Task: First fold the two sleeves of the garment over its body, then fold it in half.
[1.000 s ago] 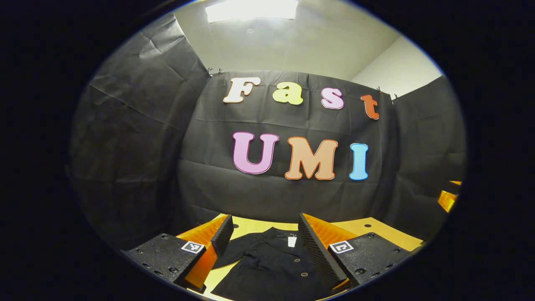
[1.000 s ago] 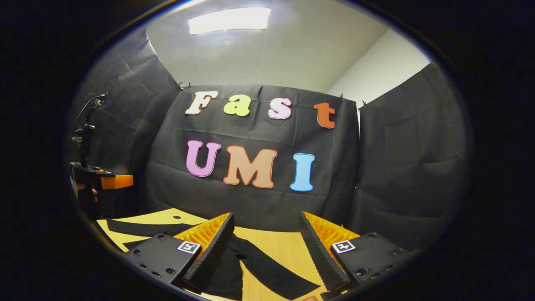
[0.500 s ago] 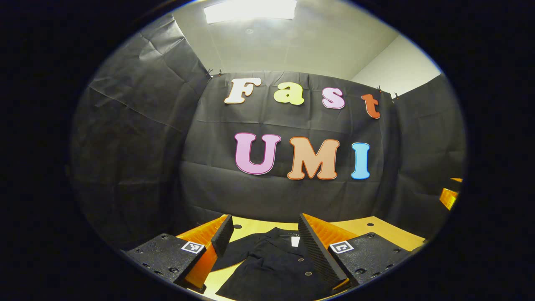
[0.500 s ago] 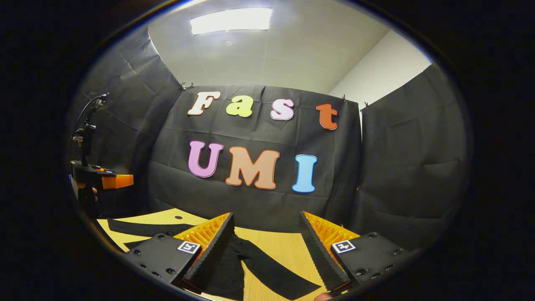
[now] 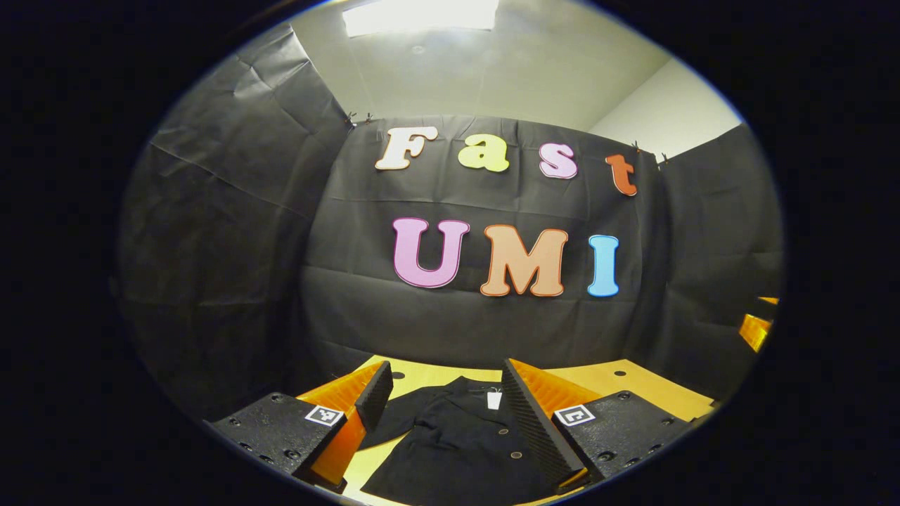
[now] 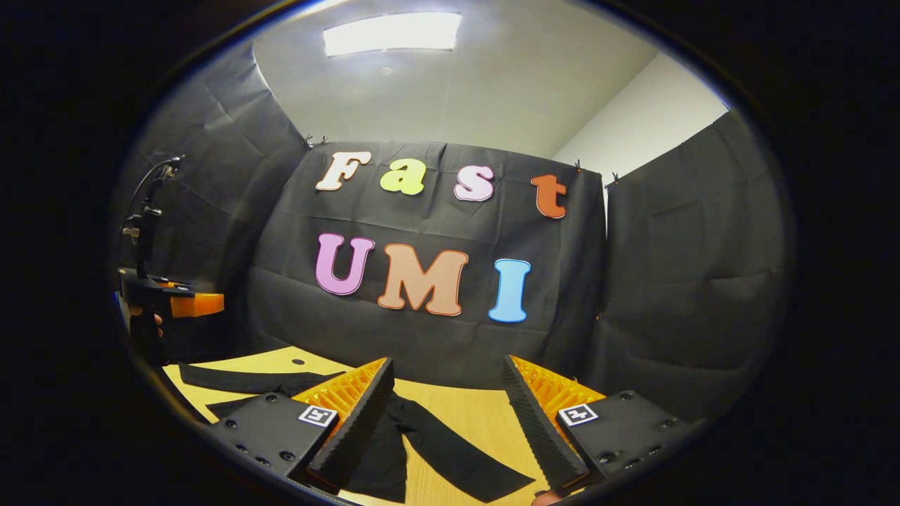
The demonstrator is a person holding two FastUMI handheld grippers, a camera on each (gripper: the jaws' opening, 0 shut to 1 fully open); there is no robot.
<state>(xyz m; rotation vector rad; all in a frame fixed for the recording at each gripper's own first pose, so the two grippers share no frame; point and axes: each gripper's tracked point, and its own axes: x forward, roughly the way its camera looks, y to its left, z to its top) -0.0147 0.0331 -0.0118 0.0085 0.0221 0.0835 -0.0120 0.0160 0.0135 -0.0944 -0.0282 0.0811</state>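
A black buttoned garment (image 5: 457,443) with a small white tag at its collar lies flat on the wooden table (image 5: 633,383). In the left gripper view my left gripper (image 5: 446,393) hovers open above its chest, nothing between the fingers. In the right gripper view my right gripper (image 6: 446,390) stands open above one long black sleeve (image 6: 450,457), which stretches across the table (image 6: 485,422). The other sleeve (image 6: 239,379) lies spread toward the far left. The left gripper (image 6: 190,303), held by a hand, shows far off at the left edge of that view.
Black cloth walls close the booth on three sides, just behind the table's far edge. A stand with a cable (image 6: 144,218) rises at the left. Bare wood (image 6: 246,365) shows around the garment.
Both views have tilted very slightly; the garment and sleeves lie as before. Both grippers stay open.
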